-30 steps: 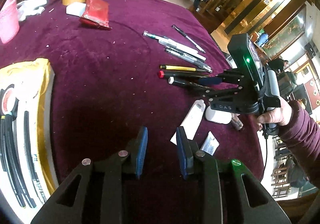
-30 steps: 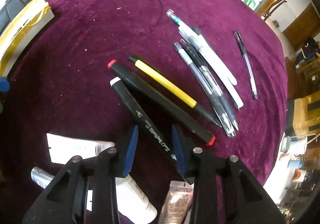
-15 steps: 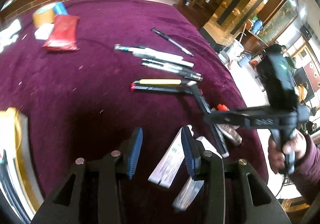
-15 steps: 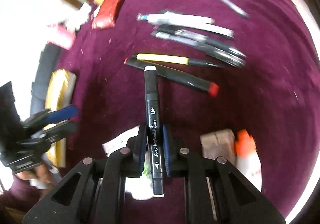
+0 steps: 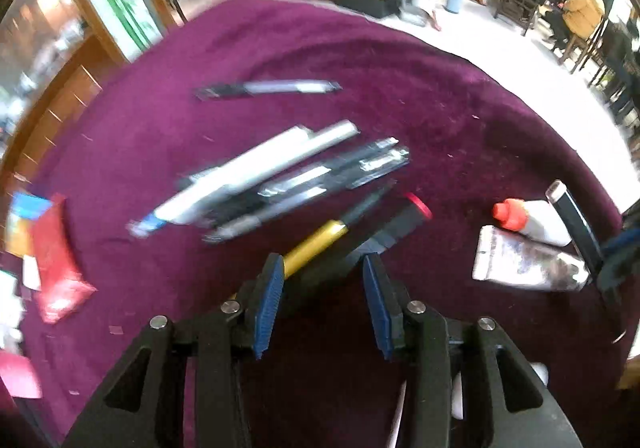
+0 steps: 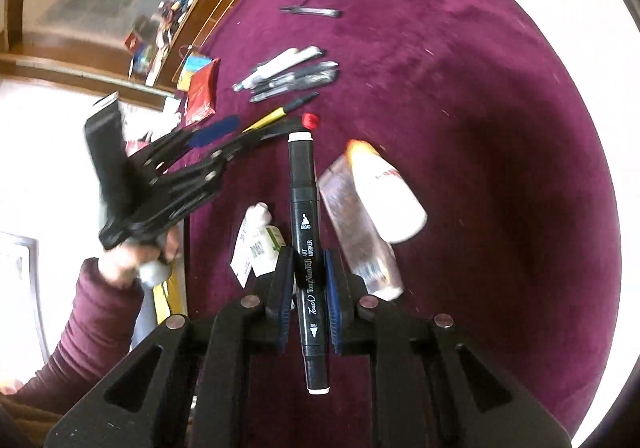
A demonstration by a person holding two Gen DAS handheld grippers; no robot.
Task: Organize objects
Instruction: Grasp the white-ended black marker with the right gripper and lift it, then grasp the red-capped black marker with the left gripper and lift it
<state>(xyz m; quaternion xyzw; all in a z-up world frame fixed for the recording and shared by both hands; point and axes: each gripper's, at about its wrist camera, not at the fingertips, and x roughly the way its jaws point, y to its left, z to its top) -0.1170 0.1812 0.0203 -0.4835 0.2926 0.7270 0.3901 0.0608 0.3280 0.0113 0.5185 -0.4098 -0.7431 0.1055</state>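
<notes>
My right gripper (image 6: 307,280) is shut on a black art marker with white ends (image 6: 305,207) and holds it above the purple table; the marker also shows at the right edge of the left wrist view (image 5: 576,219). My left gripper (image 5: 322,300) is open, its jaws on either side of a black marker with a red cap (image 5: 384,232) and a yellow pen (image 5: 316,244) that lie on the cloth. It also shows in the right wrist view (image 6: 224,131). A bundle of white and black pens (image 5: 276,175) lies beyond.
A single pen (image 5: 268,88) lies farther back. A white bottle with a red cap (image 5: 532,217) and a silver tube (image 5: 524,266) lie at the right. A red packet (image 5: 56,268) lies at the left. The table's edge curves close behind.
My left gripper has moved forward over the red-capped marker and yellow pen. My right gripper still holds the black marker and has swung it further right, over the tubes.
</notes>
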